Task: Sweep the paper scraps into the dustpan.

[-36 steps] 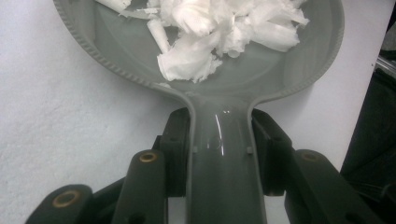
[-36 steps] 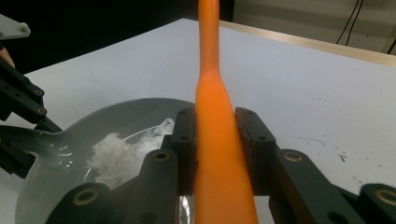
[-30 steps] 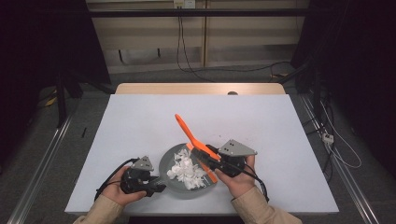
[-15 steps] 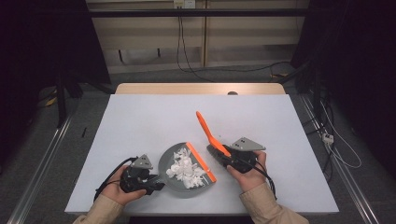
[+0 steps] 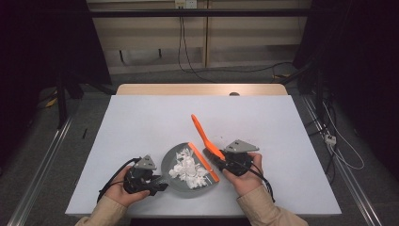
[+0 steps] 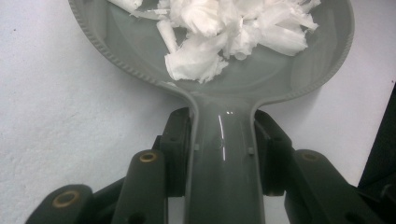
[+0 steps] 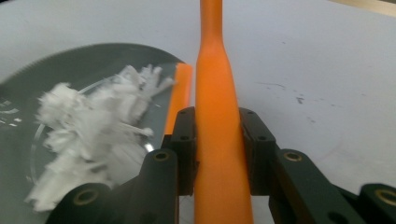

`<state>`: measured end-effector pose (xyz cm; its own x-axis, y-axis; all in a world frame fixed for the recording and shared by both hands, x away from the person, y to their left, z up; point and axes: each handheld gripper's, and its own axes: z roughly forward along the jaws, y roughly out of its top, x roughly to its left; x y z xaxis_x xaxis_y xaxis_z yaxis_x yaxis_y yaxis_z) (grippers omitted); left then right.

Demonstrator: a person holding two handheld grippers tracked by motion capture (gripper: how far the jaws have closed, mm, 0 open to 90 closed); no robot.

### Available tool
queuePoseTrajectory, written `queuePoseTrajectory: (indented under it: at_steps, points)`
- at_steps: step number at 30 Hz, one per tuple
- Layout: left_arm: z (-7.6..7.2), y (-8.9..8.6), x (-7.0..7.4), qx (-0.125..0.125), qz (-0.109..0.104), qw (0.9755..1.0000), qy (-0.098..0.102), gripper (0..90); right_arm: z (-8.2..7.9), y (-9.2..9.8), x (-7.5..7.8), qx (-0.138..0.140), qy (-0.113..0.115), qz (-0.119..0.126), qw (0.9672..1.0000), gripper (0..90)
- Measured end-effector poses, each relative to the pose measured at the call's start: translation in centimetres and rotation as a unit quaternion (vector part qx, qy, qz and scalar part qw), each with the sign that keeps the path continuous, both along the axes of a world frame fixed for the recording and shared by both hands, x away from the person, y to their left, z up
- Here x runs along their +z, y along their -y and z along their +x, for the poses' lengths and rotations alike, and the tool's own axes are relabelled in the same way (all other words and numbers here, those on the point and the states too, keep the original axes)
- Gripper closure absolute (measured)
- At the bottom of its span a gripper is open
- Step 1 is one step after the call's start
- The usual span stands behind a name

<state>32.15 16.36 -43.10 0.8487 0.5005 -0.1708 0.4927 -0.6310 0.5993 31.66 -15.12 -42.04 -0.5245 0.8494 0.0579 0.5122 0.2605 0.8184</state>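
Dustpan (image 5: 188,169) beside brush (image 5: 207,139), touching.

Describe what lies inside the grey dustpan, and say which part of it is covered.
Inside the grey dustpan lies a heap of torn white paper scraps, against the orange brush at its mouth. The pan floor beneath the heap is covered, so anything below the scraps cannot be seen.

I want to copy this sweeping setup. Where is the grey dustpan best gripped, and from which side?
Grip the grey dustpan by its narrow handle, coming from the handle end at the table's near edge. The handle fits between jaws; the wide pan, full of white paper scraps, does not.
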Motion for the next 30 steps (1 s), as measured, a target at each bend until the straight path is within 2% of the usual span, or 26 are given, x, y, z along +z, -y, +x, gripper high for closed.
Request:
queuePoseTrajectory:
  at_steps: [1,2,4,6,9,16,19,21,23,27,30]
  points:
    - [0.0,0.0,0.0,0.0,-0.001,1.0,-0.001,62.3,0.0,-0.2,-0.1,0.004,-0.005,0.022,0.9997,71.4]
    - [0.0,0.0,0.0,-0.001,0.0,1.0,-0.001,62.4,0.0,-0.5,-0.1,0.01,-0.008,0.029,0.9995,71.3]
    - [0.0,0.0,0.0,-0.001,0.0,1.0,0.0,62.3,-0.1,-1.1,0.0,0.007,0.007,0.018,0.9998,71.3]
    - [0.0,-0.1,0.0,0.0,-0.001,1.0,0.0,62.3,0.0,-1.4,0.2,0.014,0.002,0.049,0.9987,71.4]
    - [0.0,0.0,0.0,0.0,-0.001,1.0,0.001,62.3,-0.2,-2.1,0.4,0.017,0.011,0.044,0.9988,71.3]
    - [-0.1,0.0,-0.1,0.001,-0.002,1.0,0.004,62.2,-0.4,-2.7,1.3,0.026,0.03,0.066,0.997,71.3]
    - [-0.2,-0.1,-0.1,0.0,-0.003,1.0,0.007,62.2,-0.4,-3.0,1.1,0.031,0.03,0.057,0.9974,71.3]
    - [-0.2,0.0,-0.1,-0.001,-0.003,1.0,0.008,61.7,-0.2,-2.9,1.0,0.028,0.031,0.057,0.9975,71.3]
    - [-0.3,0.0,-0.2,0.001,-0.01,0.9999,0.006,59.4,0.0,-2.3,1.1,0.018,0.042,0.061,0.9971,71.3]
    - [-0.4,0.1,0.0,-0.007,-0.003,0.9999,0.007,53.9,0.3,-1.0,1.5,0.007,0.046,0.068,0.9966,71.3]
    - [-0.4,0.2,0.2,-0.006,0.001,0.9999,0.008,53.2,0.4,-0.4,1.5,0.001,0.044,0.072,0.9965,71.3]
